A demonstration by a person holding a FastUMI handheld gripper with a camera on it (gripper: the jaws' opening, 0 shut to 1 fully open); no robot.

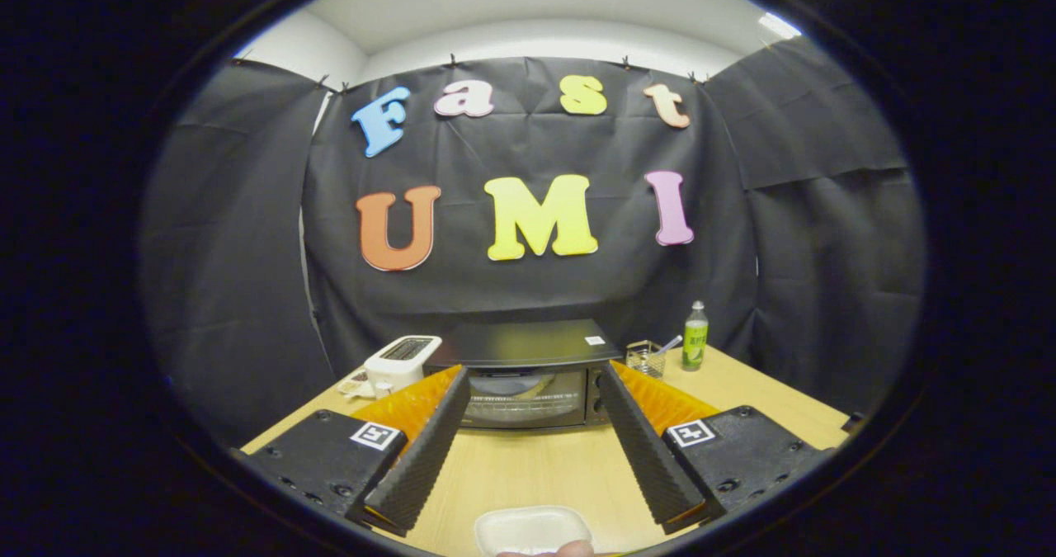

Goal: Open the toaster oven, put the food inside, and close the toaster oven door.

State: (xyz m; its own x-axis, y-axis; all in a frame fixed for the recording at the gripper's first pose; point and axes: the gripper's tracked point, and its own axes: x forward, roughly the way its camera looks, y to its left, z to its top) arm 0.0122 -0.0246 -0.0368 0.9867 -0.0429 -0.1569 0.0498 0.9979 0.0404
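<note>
1. I found the gripper (535, 388) held above the wooden table (536, 466), its two fingers (425, 450) spread wide apart with nothing between them but bare tabletop.
2. The toaster oven (528, 371) stood at the back of the table against the black cloth wall, just beyond the fingertips and centred in the gap between them. Its glass door (521, 400) was closed. I could not tell what was inside.
3. An open stretch of table lay between the fingers and the oven front, free for travel.
4. A white tray (532, 531) sat at the near table edge, below the fingers. Something pale touched its near rim; I could not tell what it was, nor what the tray held.
5. A white pop-up toaster (402, 363) stood just beside the oven on one flank.
6. On the other flank stood a clear container (645, 359) with a utensil in it, and beyond that a green bottle (695, 337) near the table's far corner.
</note>
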